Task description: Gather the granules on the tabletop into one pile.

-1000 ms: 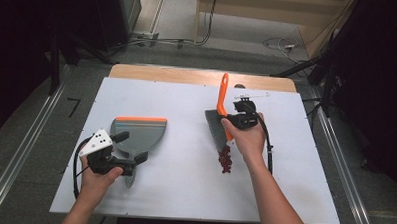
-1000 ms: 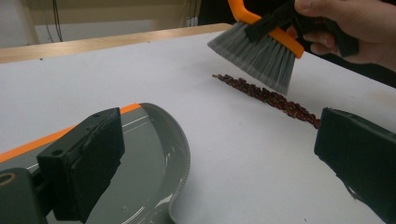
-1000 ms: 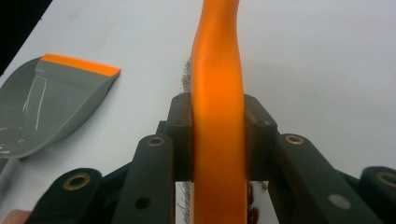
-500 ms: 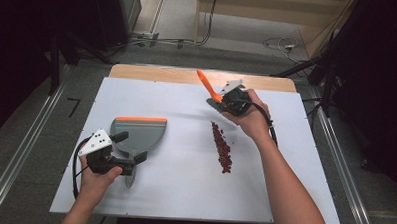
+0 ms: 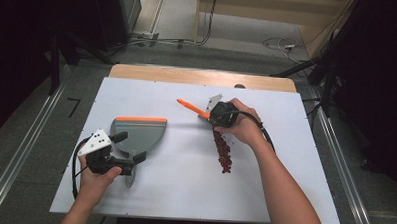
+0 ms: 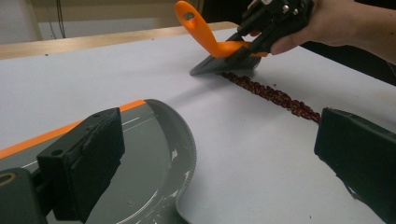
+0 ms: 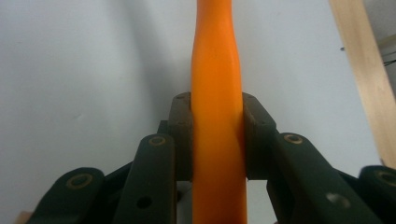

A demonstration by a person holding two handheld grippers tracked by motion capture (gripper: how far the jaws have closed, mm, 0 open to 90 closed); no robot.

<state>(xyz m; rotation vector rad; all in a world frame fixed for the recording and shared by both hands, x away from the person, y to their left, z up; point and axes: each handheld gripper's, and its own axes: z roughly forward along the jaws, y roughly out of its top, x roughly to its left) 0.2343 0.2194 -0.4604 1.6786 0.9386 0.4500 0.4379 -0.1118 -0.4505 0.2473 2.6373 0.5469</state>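
We can read no writing or brand on anything here. Our right gripper (image 5: 217,114) pinches the orange handle of the brush (image 6: 212,44), its dark bristles on the white table (image 5: 285,160) at the far end of a line of small red bits (image 5: 223,152). A second ago that handle stood upright; now it leans away to the left. Our left gripper (image 5: 127,152), jaws spread, has stayed at the handle end of the grey dustpan (image 5: 138,132), whose orange-edged lip lies beyond it.

Right tongs (image 5: 212,114) and orange-handled brush (image 5: 192,107) now leftward, handle apparently lower, bristles at the crumb line's (image 5: 223,150) far end.
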